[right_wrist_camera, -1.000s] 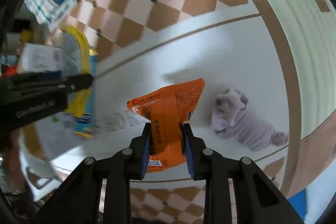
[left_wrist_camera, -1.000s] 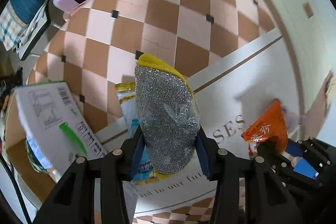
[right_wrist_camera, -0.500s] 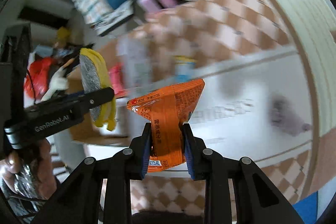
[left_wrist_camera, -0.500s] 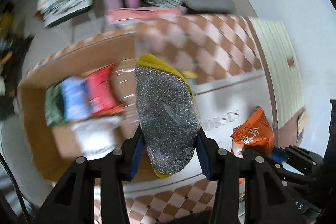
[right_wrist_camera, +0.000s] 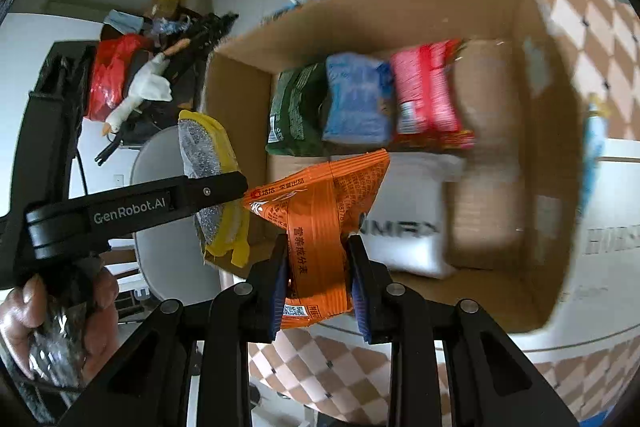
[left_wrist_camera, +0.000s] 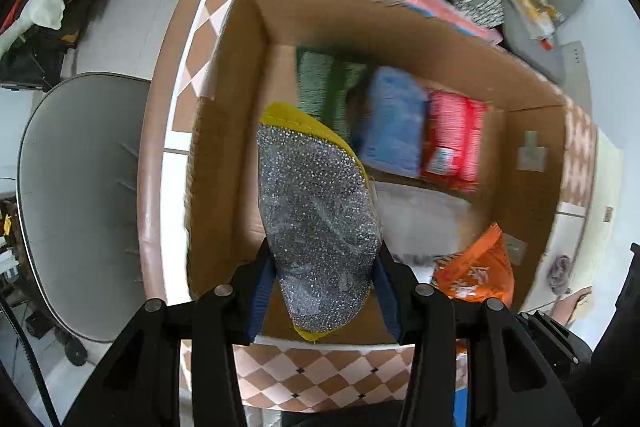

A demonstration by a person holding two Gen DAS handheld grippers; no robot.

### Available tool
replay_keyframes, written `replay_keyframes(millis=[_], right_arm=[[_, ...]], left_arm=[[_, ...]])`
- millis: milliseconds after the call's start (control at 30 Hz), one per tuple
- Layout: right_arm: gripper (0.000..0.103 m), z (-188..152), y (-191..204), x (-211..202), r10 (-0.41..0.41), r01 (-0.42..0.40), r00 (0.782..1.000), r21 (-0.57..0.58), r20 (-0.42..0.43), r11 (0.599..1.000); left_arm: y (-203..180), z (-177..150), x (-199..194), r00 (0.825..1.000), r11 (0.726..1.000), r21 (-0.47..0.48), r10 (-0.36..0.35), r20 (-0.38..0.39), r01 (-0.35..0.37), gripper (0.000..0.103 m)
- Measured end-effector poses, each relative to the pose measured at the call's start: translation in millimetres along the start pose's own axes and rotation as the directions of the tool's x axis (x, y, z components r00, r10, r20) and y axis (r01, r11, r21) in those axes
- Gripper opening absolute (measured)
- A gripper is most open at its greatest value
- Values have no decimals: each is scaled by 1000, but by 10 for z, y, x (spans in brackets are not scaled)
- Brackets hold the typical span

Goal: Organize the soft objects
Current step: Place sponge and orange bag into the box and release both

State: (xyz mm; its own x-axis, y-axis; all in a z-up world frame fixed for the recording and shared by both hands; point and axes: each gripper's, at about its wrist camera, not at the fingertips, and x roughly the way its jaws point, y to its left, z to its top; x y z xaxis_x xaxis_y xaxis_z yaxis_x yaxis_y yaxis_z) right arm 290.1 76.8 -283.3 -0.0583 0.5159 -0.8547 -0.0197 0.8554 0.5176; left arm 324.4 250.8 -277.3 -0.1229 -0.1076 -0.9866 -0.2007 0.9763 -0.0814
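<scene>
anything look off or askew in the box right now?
Nothing stands out. In the cardboard box, the green, blue and red packs stand in a row at the far wall. The sponge and orange packet are both gripped above it.

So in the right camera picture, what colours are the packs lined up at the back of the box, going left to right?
Dark green pack → blue pack → red pack, side by side along the far side of the cardboard box.
</scene>
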Motion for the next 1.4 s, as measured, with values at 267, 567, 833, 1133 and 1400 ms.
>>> replay_keyframes(millis=[267,567,833,1133,1400], right_arm=[[32,84,194,567,-43,42,998,-8,-51,999],[77,146,235,605,-136,133,989,-53,-56,990],[77,56,176,336,-314,314,949,-99,8,944],[79,-422,31,-237,-400,415,905,-95,142,905],[84,-805,141,-716,-403,438,879,-97,256,894]], left_arm=[[54,76,204,999,1000,15,23,-44,-23,48],[110,2,225,999,999,15,52,-12,-51,80],[131,-371,-56,987,996,-9,85,136,-85,80],[-40,-993,-423,939,992,-7,124,322,-129,80],[-129,-1435,-693,905,991,-9,125,407,-133,80]])
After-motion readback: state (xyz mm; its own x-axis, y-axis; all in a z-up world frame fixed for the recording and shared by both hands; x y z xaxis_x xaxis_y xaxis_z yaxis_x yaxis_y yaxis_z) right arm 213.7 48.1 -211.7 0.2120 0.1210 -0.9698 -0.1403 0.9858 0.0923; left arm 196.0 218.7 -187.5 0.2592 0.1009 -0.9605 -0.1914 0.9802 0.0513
